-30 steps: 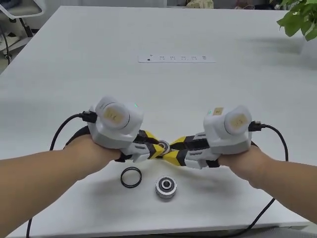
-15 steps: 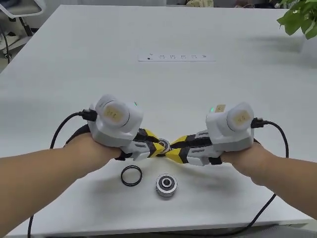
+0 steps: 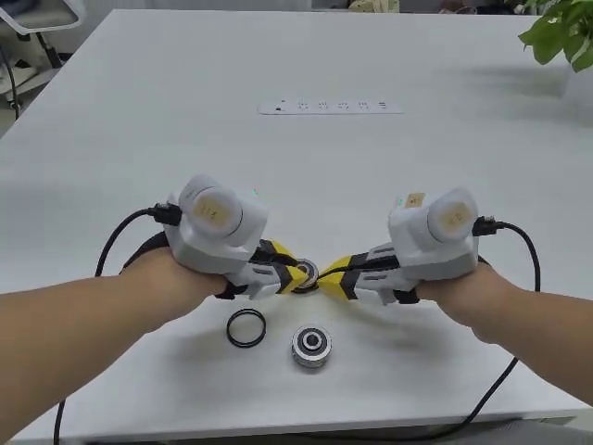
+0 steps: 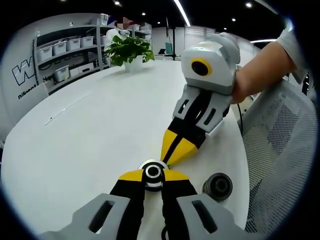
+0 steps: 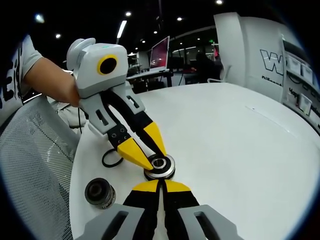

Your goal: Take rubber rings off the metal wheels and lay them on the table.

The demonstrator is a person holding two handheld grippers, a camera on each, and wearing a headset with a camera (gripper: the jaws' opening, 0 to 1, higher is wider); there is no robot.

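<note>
My left gripper (image 3: 296,276) is shut on a small metal wheel (image 3: 306,273), holding it just above the white table (image 3: 371,176). In the left gripper view the wheel (image 4: 153,171) sits between my yellow jaw tips. My right gripper (image 3: 332,275) meets it from the right, shut on the black rubber ring at the wheel's rim (image 5: 161,167). A thin black strand shows between wheel and right tips in the head view. A loose rubber ring (image 3: 246,328) lies flat on the table below the left gripper. Beside it stands a bare metal wheel (image 3: 311,345).
A white power strip (image 3: 331,108) lies at mid-table, far ahead. A green plant (image 3: 561,37) stands at the far right corner. Black cables (image 3: 519,250) trail from both grippers toward the near table edge. A mesh chair (image 4: 280,150) is behind the near edge.
My right gripper has drawn a little to the right, away from the held wheel. The left gripper, the loose ring and the bare wheel stay put.
</note>
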